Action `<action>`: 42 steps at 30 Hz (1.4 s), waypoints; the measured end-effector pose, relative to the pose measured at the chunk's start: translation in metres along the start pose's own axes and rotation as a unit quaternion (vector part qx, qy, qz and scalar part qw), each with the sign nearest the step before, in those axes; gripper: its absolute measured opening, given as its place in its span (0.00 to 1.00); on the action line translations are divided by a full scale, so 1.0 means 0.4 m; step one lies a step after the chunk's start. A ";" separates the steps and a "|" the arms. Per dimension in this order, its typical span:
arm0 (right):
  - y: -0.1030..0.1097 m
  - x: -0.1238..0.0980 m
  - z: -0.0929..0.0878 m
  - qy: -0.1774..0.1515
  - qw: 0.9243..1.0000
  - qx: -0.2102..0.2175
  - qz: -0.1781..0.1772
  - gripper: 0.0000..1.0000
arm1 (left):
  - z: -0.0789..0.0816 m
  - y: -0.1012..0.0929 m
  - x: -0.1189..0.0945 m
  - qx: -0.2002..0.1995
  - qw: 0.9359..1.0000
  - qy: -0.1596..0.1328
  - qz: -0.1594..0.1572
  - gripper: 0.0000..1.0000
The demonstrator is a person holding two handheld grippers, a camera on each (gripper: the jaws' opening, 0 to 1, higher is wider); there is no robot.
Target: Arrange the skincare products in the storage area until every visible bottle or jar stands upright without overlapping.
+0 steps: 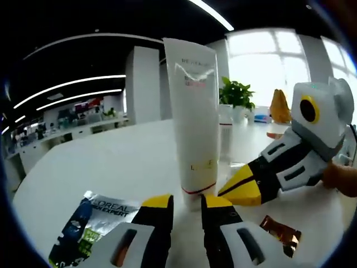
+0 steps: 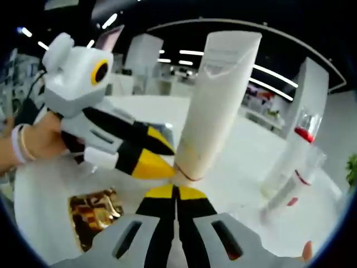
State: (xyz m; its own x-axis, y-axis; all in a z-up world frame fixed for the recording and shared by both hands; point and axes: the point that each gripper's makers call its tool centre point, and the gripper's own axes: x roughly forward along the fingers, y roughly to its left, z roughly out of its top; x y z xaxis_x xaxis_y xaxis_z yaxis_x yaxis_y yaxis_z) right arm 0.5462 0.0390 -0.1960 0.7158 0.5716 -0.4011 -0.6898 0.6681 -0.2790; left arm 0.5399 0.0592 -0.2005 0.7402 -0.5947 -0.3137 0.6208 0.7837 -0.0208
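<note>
A tall white tube (image 1: 192, 106) stands upright on its cap on the white table (image 1: 111, 162). My left gripper (image 1: 188, 202) has its yellow-tipped jaws on either side of the cap and is shut on it. My right gripper (image 1: 231, 190) comes in from the right, jaws together, with its tip at the tube's foot. In the right gripper view the tube (image 2: 215, 100) rises just beyond my right gripper (image 2: 177, 192), which is shut with nothing between its fingers. The left gripper (image 2: 164, 159) meets the tube's base from the left. Two clear bottles with red bands (image 2: 295, 162) stand at the right.
A L'Oreal Men Expert sachet (image 1: 95, 223) lies flat at the near left. A copper foil packet (image 1: 281, 231) (image 2: 95, 215) lies flat near the jaws. A clear bottle (image 1: 226, 134) stands behind the tube. A potted plant (image 1: 237, 95) stands at the far edge. A person's hand (image 2: 33, 139) holds the left gripper.
</note>
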 end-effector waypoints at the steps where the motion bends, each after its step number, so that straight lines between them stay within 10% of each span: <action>1: -0.002 0.000 0.001 -0.002 1.000 0.001 -0.002 0.00 | 0.002 0.008 0.003 0.003 1.000 0.001 0.002 0.20; 42: -0.074 0.032 0.030 -0.045 0.996 -0.033 -0.073 0.00 | 0.036 0.099 0.085 0.019 1.000 0.005 0.021 0.20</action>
State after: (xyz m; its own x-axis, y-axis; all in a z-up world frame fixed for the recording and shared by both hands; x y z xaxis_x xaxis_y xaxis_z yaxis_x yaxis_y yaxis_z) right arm 0.5772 0.0322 -0.1823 0.8136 0.5136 -0.2727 -0.5815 0.7160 -0.3863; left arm 0.5934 0.0674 -0.1982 0.7636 -0.5594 -0.3225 0.5983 0.8008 0.0279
